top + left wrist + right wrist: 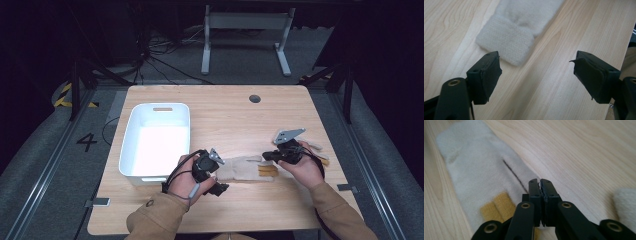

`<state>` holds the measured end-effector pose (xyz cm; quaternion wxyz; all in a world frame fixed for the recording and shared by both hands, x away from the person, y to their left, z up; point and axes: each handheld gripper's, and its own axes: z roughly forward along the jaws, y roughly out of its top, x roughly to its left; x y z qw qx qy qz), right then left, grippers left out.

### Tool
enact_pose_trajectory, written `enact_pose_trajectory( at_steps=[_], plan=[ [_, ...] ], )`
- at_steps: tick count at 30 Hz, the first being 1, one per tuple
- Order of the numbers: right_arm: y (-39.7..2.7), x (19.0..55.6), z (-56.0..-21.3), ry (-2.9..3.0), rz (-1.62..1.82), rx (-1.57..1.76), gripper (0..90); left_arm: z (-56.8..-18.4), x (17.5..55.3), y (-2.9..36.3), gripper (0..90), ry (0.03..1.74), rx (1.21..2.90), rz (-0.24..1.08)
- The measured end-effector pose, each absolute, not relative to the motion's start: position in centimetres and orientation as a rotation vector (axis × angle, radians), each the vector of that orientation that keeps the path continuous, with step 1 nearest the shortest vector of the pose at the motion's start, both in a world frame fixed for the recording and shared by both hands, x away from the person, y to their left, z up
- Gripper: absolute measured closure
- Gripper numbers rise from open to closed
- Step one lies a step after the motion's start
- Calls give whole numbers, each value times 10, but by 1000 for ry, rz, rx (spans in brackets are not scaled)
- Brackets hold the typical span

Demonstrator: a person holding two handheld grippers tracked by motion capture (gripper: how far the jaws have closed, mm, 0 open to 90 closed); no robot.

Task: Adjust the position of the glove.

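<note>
The cream sock [243, 168] lies flat on the worktop [225, 115] between your 2 hands. Your left hand-held gripper [536, 75] stands open just short of its cuff; your right hand-held gripper [540, 185] is closed, empty, above its yellow-patched end.

A cream sock [243, 168] with mustard-yellow patches, a white bin [131, 150], pale wood table [240, 117].
</note>
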<state>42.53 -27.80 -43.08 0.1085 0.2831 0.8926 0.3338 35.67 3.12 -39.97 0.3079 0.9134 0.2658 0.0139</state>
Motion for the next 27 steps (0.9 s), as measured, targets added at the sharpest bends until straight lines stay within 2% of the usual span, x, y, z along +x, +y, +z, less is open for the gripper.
enact_pose_trajectory(
  at_steps=[2, 3, 4, 8, 14, 27],
  plan=[
    [-279, 424, -430, 2613, 1000, 835, 846, -397, 357, 32, 223, 702, 2411, 43],
    [-281, 423, -428, 2587, 1031, 851, 800, -396, 357, 33, 222, 703, 2406, 45],
    [-284, 420, -426, 2539, 1092, 863, 715, -394, 358, 35, 221, 708, 2401, 46],
    [-292, 412, -421, 2468, 1127, 858, 603, -388, 361, 38, 221, 708, 2395, 57],
    [-311, 406, -417, 2385, 1130, 916, 560, -379, 365, 39, 218, 694, 2391, 78],
    [-340, 407, -417, 2316, 1114, 1044, 526, -372, 370, 44, 207, 702, 2367, 105]
  ],
)
